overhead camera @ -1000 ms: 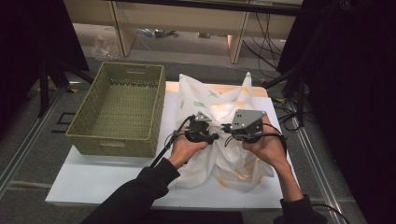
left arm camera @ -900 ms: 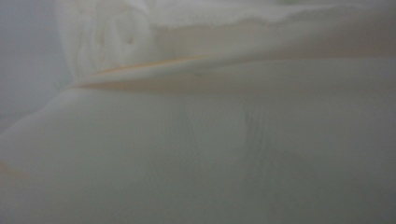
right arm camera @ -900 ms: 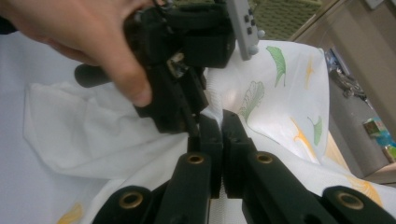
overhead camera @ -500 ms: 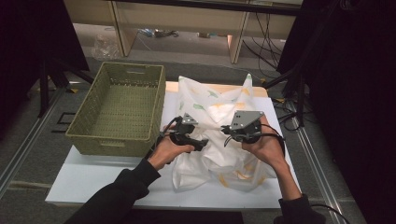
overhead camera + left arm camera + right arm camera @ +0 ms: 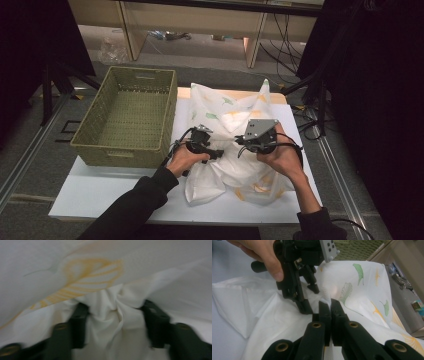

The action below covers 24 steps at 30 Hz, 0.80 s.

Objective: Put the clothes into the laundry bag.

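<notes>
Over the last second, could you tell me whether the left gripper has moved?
Yes. The left gripper has shifted left, away from the right gripper and toward the green basket.

Dark long sleeves were worn on both forearms. Black jaws with brass-coloured screws were seen on the right gripper; a grey three-cornered plate topped it. Black cables trailed, apparently, from the left gripper.

No text, label, brand or number can be read anywhere; nothing legible.
</notes>
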{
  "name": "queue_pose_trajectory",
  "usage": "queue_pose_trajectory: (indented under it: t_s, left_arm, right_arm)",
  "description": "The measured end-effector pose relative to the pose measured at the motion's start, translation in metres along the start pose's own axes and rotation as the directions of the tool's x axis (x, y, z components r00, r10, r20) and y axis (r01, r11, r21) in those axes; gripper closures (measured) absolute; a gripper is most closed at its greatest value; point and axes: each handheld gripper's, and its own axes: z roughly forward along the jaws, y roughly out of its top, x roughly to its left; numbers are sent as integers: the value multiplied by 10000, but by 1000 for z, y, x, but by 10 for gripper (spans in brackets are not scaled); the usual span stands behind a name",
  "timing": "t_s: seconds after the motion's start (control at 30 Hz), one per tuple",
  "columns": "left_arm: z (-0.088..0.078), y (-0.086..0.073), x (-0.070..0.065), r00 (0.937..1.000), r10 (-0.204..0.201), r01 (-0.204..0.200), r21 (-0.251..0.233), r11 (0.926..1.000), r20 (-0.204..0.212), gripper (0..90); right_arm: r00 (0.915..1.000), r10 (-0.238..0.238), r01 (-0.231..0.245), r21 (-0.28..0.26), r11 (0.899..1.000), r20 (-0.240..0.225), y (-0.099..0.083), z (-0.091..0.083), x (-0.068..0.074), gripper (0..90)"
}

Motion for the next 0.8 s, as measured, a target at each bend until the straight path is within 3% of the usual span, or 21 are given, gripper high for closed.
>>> queue_pose_trajectory:
  t_s: [0.07,0.13,0.2,0.27,0.33,0.43,0.5,0.6,0.7,0.8]
  left_arm:
    - [-5,1,-1,9993,-74,76,-62,10000,380,685]
    - [-13,1,-9,9975,30,-12,-256,9997,704,739]
    - [-23,3,-23,9934,274,-224,-464,9987,1111,754]
    - [-30,8,-37,9890,496,-397,-727,9966,1396,760]
    - [-32,14,-48,9847,499,-334,-1005,9944,1668,764]
    - [-31,24,-58,9859,943,-750,-1389,9875,1381,768]
    - [-23,30,-51,9912,532,-353,-1457,9887,1210,768]
    - [-5,35,-34,9964,-288,409,-1556,9870,792,768]
    - [8,35,-17,9961,-809,852,-1557,9841,340,764]
    - [10,33,-3,9901,-1219,1307,-1412,9813,696,726]
  right_arm:
    - [9998,-159,159,11,9999,106,0,-1,-2,900]
    - [9998,-118,118,28,9999,134,0,-1,-2,900]
    - [10000,-43,43,9,10000,90,0,0,-1,900]
    - [9991,-407,406,61,9992,136,0,1,-3,900]
    - [9996,-263,262,101,9996,85,0,1,-2,900]
    - [10000,81,-81,26,10000,-55,-1,-3,-1,900]
    - [9999,1,0,-99,10000,127,-2,-6,-3,900]
    - [10000,45,-45,-165,9999,-52,-1,-9,-2,900]
    - [10000,-21,20,-151,9999,-59,0,-10,-1,900]
    - [9999,86,-87,-87,9999,-130,0,-8,-1,900]
